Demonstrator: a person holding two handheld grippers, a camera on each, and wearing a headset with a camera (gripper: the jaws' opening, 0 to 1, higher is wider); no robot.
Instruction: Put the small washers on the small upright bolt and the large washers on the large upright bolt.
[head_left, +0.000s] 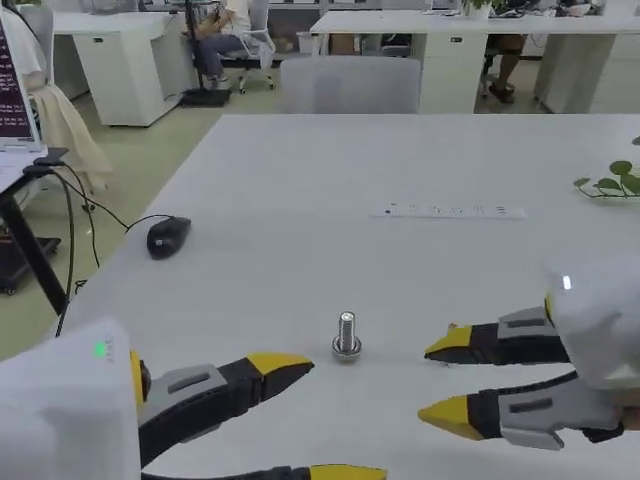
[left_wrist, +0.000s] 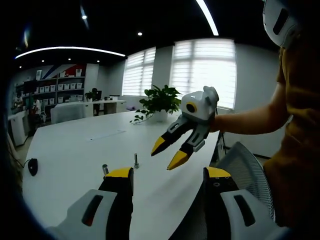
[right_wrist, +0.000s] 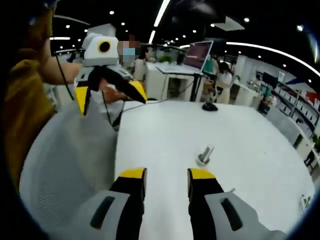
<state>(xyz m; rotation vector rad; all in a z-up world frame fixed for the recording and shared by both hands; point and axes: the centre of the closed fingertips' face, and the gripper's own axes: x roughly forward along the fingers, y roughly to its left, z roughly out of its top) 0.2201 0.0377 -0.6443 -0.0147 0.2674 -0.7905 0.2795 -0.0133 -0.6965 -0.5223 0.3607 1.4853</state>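
The upright bolt (head_left: 346, 335) stands between the 2 grippers, nearer the left gripper (head_left: 348, 418), jaws wide; right gripper (head_left: 428, 381) part-open; both empty.

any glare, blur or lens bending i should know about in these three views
Head view: soft even light, the bolt sharp with hardly a shadow. Left gripper view: strong fisheye bending, the windows glaring bright. Right gripper view: the table edge bows, the ceiling lights streak, the bolt looks slightly soft.
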